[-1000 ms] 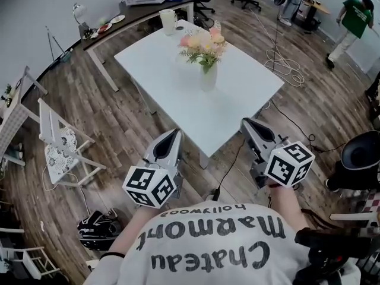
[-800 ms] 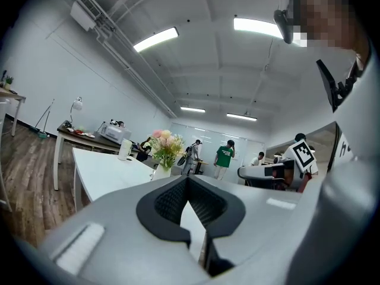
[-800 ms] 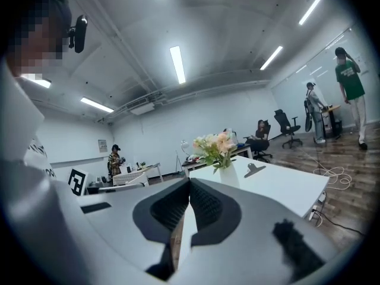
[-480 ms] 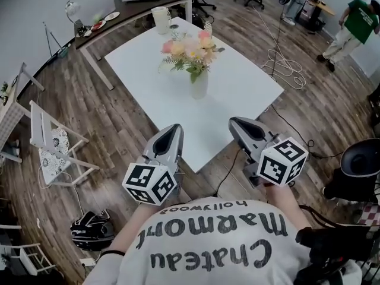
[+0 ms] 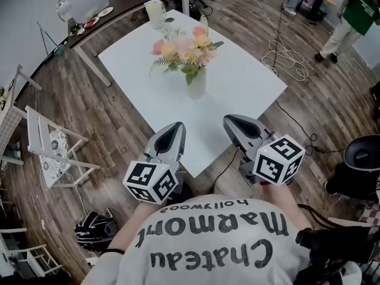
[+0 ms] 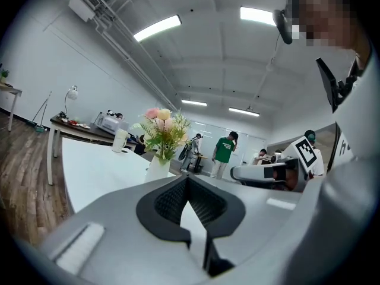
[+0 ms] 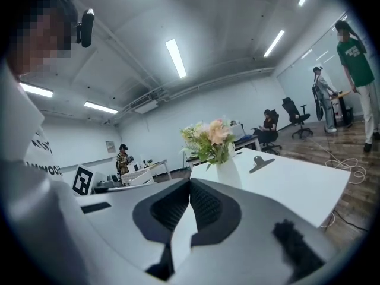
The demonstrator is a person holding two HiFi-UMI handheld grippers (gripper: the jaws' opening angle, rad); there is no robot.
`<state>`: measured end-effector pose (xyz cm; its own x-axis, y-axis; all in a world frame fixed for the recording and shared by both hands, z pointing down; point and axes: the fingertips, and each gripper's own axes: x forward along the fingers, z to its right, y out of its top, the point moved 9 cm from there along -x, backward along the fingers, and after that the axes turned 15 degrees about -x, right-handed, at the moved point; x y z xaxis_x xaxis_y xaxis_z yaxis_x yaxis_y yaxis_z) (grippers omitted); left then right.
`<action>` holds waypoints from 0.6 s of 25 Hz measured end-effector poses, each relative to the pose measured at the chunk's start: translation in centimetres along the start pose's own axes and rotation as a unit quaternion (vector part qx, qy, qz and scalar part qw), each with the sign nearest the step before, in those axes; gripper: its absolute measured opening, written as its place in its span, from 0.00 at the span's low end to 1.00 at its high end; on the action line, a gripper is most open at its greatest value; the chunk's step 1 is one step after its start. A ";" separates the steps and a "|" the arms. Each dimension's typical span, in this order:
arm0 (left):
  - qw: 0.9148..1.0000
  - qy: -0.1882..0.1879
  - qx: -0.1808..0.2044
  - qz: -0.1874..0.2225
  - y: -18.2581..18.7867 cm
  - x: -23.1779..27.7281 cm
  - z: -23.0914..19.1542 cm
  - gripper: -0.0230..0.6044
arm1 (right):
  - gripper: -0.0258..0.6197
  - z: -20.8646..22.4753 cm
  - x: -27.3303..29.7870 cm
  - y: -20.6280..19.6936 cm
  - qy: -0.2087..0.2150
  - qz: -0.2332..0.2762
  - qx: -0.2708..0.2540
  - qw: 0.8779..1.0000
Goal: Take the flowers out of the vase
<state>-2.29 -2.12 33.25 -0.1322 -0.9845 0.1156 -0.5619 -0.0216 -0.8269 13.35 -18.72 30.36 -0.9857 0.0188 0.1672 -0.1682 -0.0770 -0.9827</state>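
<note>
Head view: flowers (image 5: 181, 49) well beyond closed left gripper (image 5: 176, 126), right gripper (image 5: 228, 121)

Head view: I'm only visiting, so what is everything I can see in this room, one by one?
table: one, white, middle of the wood floor
vase: one, white, upright on the table
flowers: one bunch, pink, peach and green, in the vase
clip: one, grey, on the table beyond the flowers
jug: one, white, far table corner
desk: one, dark, behind the table
folding chair: one, white, floor at left
cable: one, white, coiled on floor at right
person in green shirt: one, far right
left gripper: one, grey, shut, empty, by the table's near corner
right gripper: one, grey, shut, empty, beside it
</note>
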 end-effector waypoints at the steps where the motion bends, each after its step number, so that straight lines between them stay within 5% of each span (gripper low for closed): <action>1: 1.000 -0.003 0.000 -0.005 0.1 0.4 -0.3 0.04 | 0.06 0.2 0.2 -0.1 -0.005 0.000 0.003 1.000; 15: 0.989 -0.073 0.011 -0.125 3.0 8.1 -8.2 0.04 | 0.06 3.2 7.2 -1.6 -0.108 -0.001 0.074 0.991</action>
<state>-11.69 -8.71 36.23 0.1281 -0.9627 0.2385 -0.5441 -0.2693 -0.7947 6.47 -21.65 33.40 -0.9606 -0.1940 0.1989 -0.1542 -0.2231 -0.9625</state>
